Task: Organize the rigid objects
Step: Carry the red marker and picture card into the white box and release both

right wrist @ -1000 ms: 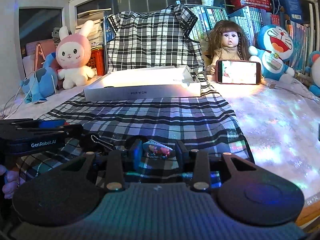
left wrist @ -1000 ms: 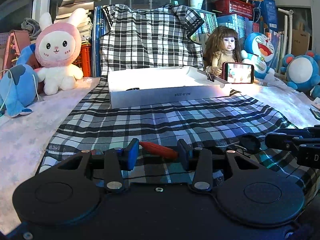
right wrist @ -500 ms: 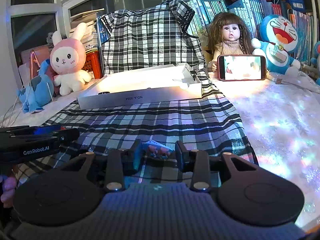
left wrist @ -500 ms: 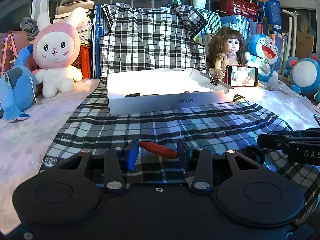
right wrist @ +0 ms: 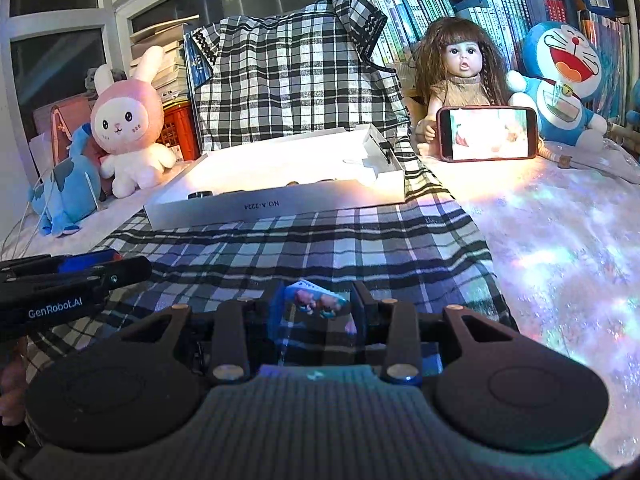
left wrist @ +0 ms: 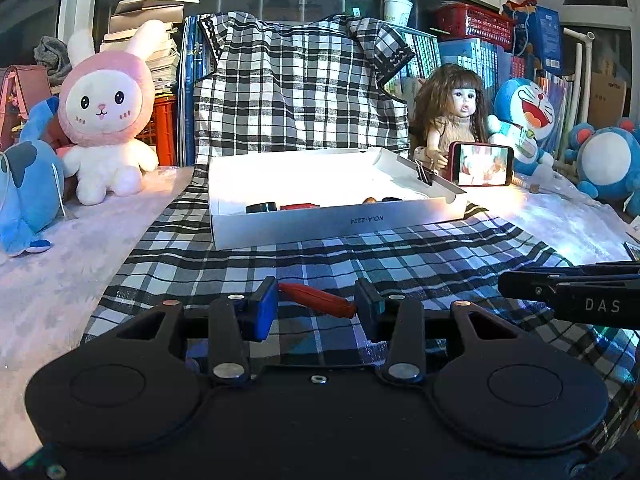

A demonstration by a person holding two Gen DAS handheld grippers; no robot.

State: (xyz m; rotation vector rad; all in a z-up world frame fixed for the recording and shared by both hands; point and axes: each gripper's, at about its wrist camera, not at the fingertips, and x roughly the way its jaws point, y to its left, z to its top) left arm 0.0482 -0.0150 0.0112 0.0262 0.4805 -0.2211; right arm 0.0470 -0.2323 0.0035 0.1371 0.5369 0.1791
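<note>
Evidently both carries are under way: the left gripper is clamped across a red-handled tool, the right gripper on what looks like a small printed card. Each load sits crosswise between its pads, well short of the white box; next comes reaching over its near wall.

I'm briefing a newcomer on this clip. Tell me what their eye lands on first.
The brightly lit white box glows mid-scene on the plaid cloth, a few small items inside. Behind it stand a pink bunny plush at left and a doll behind a lit phone at right. Up close, the left gripper holds a red tool; the right gripper holds a small colourful card.
</note>
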